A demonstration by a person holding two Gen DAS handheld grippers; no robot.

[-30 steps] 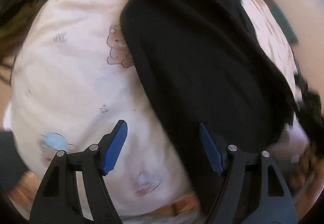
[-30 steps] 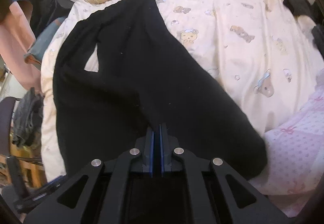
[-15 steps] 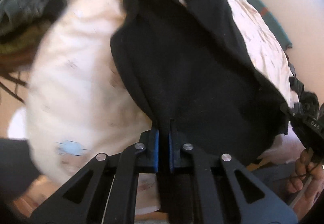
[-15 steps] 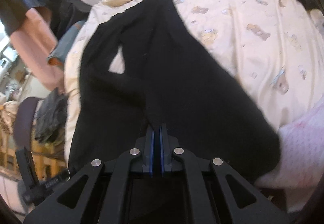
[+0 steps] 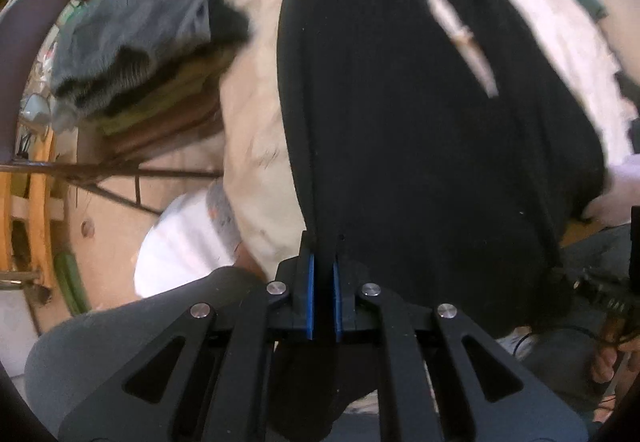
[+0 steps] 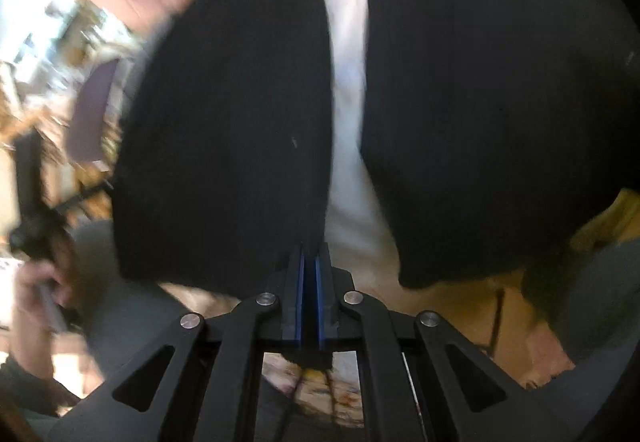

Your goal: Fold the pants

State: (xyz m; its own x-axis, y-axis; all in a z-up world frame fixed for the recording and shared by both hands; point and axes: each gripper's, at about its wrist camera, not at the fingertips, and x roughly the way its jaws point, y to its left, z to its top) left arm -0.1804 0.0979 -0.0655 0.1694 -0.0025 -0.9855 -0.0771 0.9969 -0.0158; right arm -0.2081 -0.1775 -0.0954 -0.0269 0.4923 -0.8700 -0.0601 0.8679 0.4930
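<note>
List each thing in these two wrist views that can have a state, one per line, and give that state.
Black pants: lifted at the near edge, legs parted by a gap, not yet folded.
Left gripper: jaws shut on the pants.
Right gripper: jaws shut on the pants.
Grey clothes: piled on the chair beside the bed.

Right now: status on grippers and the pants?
Left gripper and right gripper both clamped on the black pants. Pants partly on the bed. Nothing in the way.

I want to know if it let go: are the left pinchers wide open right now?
No, the left gripper is pinched shut on the black pants, with its two blue pads squeezing the cloth.
</note>
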